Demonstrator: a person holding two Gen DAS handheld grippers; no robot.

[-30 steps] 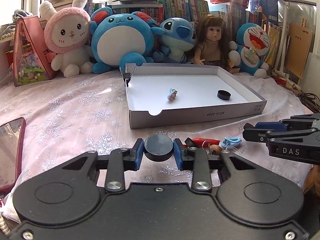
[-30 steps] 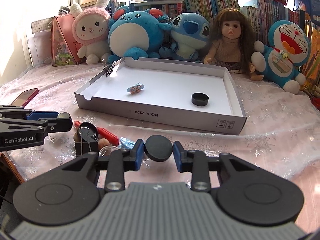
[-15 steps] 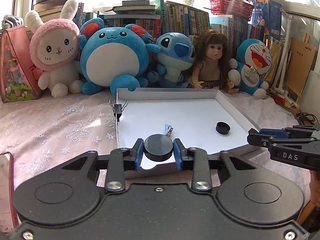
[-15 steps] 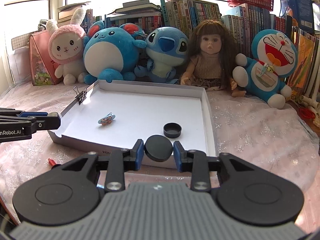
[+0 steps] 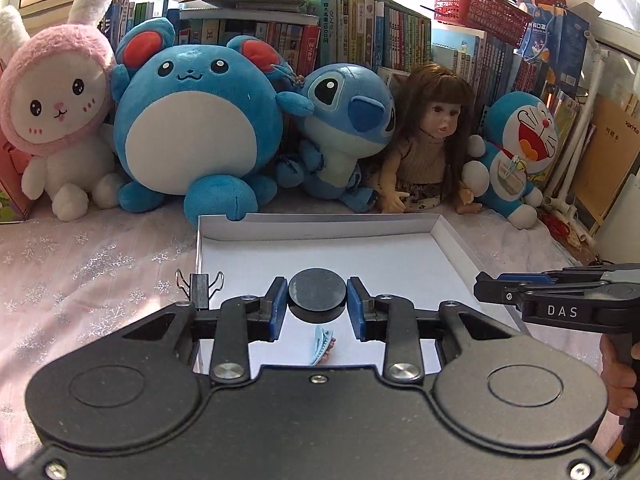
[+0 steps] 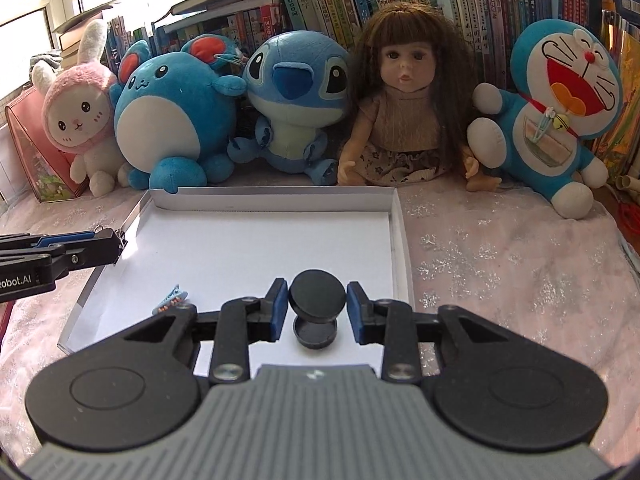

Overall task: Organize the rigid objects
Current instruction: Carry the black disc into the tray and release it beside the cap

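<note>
A shallow white box (image 5: 320, 220) (image 6: 396, 232) lies on the bed. My left gripper (image 5: 317, 303) is shut on a black round cap (image 5: 317, 292) and holds it over the box's left part. A blue hair clip (image 5: 321, 346) (image 6: 170, 299) lies on the box floor just below it. My right gripper (image 6: 317, 300) is shut on another black round cap (image 6: 317, 296), held just above a black cap (image 6: 315, 332) that lies in the box near its right wall. Each gripper shows side-on in the other's view (image 5: 560, 300) (image 6: 60, 256).
A black binder clip (image 5: 199, 288) sits on the box's left wall. Plush toys (image 5: 192, 120) and a doll (image 6: 404, 92) line the back before a row of books. The pink snowflake bedspread (image 6: 500, 260) surrounds the box.
Both grippers moved forward from the near bed edge to over the box, each still holding its black cap. The loose items at the bed front have left view.
</note>
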